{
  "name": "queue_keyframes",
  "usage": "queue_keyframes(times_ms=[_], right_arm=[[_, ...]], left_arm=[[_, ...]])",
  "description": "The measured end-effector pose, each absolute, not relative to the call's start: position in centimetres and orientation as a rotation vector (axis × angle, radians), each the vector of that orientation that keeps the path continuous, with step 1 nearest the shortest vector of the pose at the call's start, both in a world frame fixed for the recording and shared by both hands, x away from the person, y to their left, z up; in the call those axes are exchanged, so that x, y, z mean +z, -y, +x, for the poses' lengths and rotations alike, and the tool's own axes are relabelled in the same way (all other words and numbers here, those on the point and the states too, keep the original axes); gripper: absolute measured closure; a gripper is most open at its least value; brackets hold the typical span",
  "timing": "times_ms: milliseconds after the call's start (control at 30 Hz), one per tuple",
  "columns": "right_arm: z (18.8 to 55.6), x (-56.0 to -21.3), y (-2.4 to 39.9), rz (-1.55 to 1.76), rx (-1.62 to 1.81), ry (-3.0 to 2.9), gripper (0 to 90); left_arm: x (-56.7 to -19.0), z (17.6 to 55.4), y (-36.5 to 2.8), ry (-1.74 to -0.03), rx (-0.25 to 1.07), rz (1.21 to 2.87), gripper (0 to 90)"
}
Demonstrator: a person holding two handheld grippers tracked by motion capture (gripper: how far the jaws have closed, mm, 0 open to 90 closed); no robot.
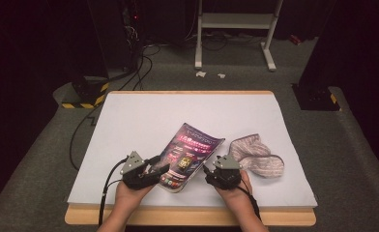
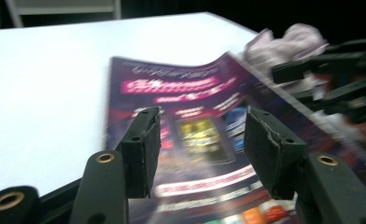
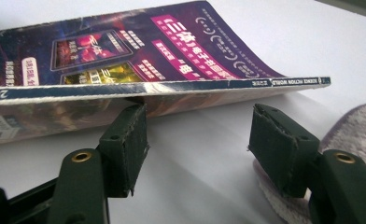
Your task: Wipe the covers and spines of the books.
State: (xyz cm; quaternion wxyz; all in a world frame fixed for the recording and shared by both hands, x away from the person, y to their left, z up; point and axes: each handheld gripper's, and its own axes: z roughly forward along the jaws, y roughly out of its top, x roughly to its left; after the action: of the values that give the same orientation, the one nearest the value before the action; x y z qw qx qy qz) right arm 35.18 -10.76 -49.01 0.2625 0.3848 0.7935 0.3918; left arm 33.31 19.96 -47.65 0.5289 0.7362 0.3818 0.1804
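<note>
A glossy purple magazine (image 1: 190, 154) lies on the white table sheet (image 1: 144, 116), its right spine edge lifted off the surface. My left gripper (image 1: 161, 166) hovers at the magazine's near left corner. In the left gripper view its jaws (image 2: 200, 140) stand apart over the cover (image 2: 190, 88), pressing nothing. My right gripper (image 1: 207, 170) sits just right of the magazine. In the right gripper view it (image 3: 197, 135) is open, and its left jaw tip reaches under the raised spine (image 3: 139, 46). A crumpled pinkish-grey cloth (image 1: 255, 154) lies to the right.
The cloth (image 3: 354, 126) lies close beside my right jaw. In the left gripper view my right gripper (image 2: 330, 79) and the cloth (image 2: 288, 39) sit beyond the magazine. The table's wooden front edge (image 1: 187, 216) runs below both hands. Cables and a white stand (image 1: 236, 21) are on the floor behind.
</note>
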Motion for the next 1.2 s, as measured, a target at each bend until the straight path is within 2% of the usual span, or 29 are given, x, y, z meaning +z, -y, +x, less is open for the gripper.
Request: queue_keyframes(times_ms=[233,433,833,1200], right_arm=[[35.0,-49.3,11.1,1.053,1.041,-2.153,36.9],[34.9,-49.6,11.7,1.062,1.015,-2.158,38.1],[34.8,-49.1,12.9,1.114,1.076,-2.137,41.8],[35.8,-50.3,12.1,1.239,1.106,-2.271,37.6]], left_arm=[[-49.3,34.7,-20.8,-1.026,0.484,1.862,47.4],[-50.3,35.6,-21.1,-1.096,0.443,1.898,48.6],[-50.9,36.1,-21.0,-1.118,0.421,1.934,49.0],[-51.1,36.1,-21.0,-1.094,0.317,1.954,53.2]])
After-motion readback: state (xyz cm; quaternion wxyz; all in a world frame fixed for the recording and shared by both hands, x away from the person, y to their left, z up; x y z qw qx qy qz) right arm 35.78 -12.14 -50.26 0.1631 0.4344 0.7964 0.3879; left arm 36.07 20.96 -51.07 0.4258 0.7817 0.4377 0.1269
